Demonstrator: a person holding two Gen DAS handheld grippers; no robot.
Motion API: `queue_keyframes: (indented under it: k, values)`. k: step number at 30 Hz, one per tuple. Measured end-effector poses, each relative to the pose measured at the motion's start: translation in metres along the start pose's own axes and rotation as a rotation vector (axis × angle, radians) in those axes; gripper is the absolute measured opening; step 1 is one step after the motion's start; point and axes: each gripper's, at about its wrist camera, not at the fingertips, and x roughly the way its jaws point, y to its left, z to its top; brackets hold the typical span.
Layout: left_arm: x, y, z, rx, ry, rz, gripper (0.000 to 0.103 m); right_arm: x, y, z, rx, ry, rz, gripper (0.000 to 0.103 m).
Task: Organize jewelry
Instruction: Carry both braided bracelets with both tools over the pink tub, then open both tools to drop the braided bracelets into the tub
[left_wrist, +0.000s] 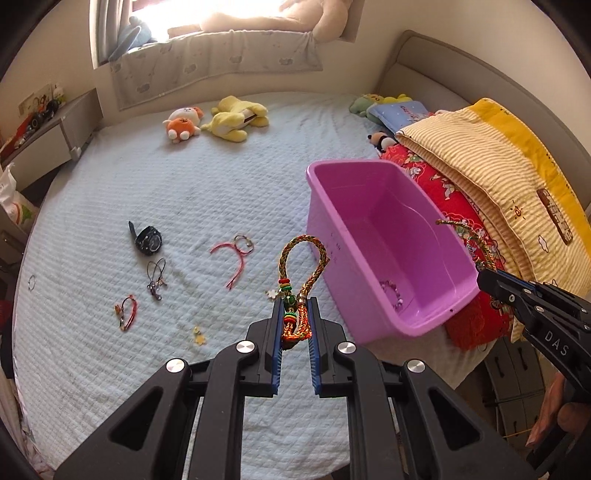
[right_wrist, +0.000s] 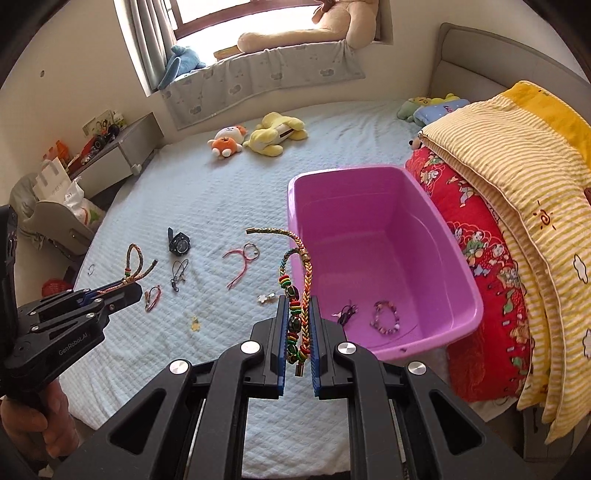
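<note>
Over on the far left, a grey nightstand (right_wrist: 122, 147) sits against the wall, cluttered on top, and the pale blue bedspread (left_wrist: 110, 206) opens out beside it. On the left of that spread lies a small red cord bracelet (left_wrist: 127, 312), and just above it a dark cord charm (left_wrist: 157, 278) and a black watch (left_wrist: 147, 239), all apart from one another. Further along there is a pink cord bracelet with a ring (left_wrist: 236, 254), and a little yellow charm (left_wrist: 199, 334) nearer the camera. Now the left gripper (left_wrist: 294, 314), raised above the bedspread: its blue pads are pressed in on a braided bracelet (left_wrist: 301, 269) of gold, red and green, whose loop stands up beyond the fingertips. At the back of the bed lie an orange and white plush toy (left_wrist: 183, 123) and a yellow plush toy (left_wrist: 234, 118), close together. Next, the right gripper (right_wrist: 298, 317), pinching a second braided bracelet (right_wrist: 301, 288) strung with red, yellow and green beads, its loose ends curling out towards the purple tub (right_wrist: 461, 258). That tub stands open on the bed, with a beaded bracelet (right_wrist: 386, 319) and a small dark cord piece (right_wrist: 347, 312) lying in its near end. On the far right, touching the tub, is a folded red quilt (right_wrist: 480, 236) with a yellow striped blanket (right_wrist: 517, 155) stacked on top.
</note>
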Motion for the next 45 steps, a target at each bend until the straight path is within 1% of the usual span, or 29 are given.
queue_keyframes:
  k: [3,5,8,11,14,19,27,29,31,32,33,34,35,36,37,38,40,45]
  values:
    - [0.017,-0.028,0.018,-0.036,0.011,0.010,0.012,0.009,-0.035,0.020,-0.029,0.011,0.037,0.010]
    - [0.029,-0.049,0.029,-0.040,0.017,0.047,0.012,0.017,-0.055,0.033,-0.053,0.022,0.061,0.010]
    - [0.047,-0.075,0.045,-0.064,0.034,0.070,0.012,0.034,-0.085,0.050,-0.078,0.062,0.096,0.010]
    - [0.062,-0.097,0.059,-0.087,0.052,0.074,0.012,0.052,-0.106,0.063,-0.107,0.104,0.125,0.010]
    - [0.080,-0.115,0.070,-0.086,0.079,0.082,0.012,0.068,-0.119,0.071,-0.125,0.137,0.145,0.010]
    - [0.107,-0.134,0.082,-0.070,0.129,0.076,0.012,0.093,-0.130,0.079,-0.111,0.180,0.160,0.010]
    - [0.140,-0.147,0.089,-0.082,0.217,0.032,0.013,0.124,-0.147,0.075,-0.088,0.263,0.127,0.010]
    - [0.146,-0.149,0.089,-0.064,0.234,0.042,0.014,0.128,-0.152,0.075,-0.082,0.272,0.115,0.010]
    - [0.150,-0.148,0.086,-0.070,0.254,0.039,0.014,0.132,-0.156,0.075,-0.063,0.284,0.110,0.010]
    - [0.151,-0.147,0.085,-0.078,0.259,0.037,0.022,0.133,-0.157,0.075,-0.062,0.288,0.105,0.010]
    - [0.152,-0.146,0.084,-0.083,0.264,0.038,0.029,0.134,-0.158,0.075,-0.062,0.293,0.103,0.013]
    - [0.152,-0.145,0.083,-0.086,0.267,0.046,0.042,0.135,-0.158,0.075,-0.062,0.301,0.098,0.016]
    - [0.151,-0.145,0.083,-0.085,0.266,0.059,0.059,0.135,-0.159,0.076,-0.060,0.307,0.089,0.024]
    - [0.149,-0.144,0.083,-0.084,0.254,0.067,0.064,0.135,-0.160,0.077,-0.056,0.310,0.082,0.036]
    - [0.146,-0.144,0.085,-0.086,0.240,0.071,0.072,0.135,-0.161,0.078,-0.050,0.312,0.079,0.043]
    - [0.144,-0.144,0.086,-0.087,0.229,0.071,0.077,0.135,-0.163,0.080,-0.043,0.312,0.078,0.053]
    - [0.141,-0.143,0.088,-0.088,0.226,0.077,0.085,0.132,-0.164,0.082,-0.032,0.310,0.075,0.053]
    - [0.133,-0.138,0.087,-0.102,0.222,0.084,0.085,0.123,-0.167,0.084,-0.013,0.304,0.069,0.056]
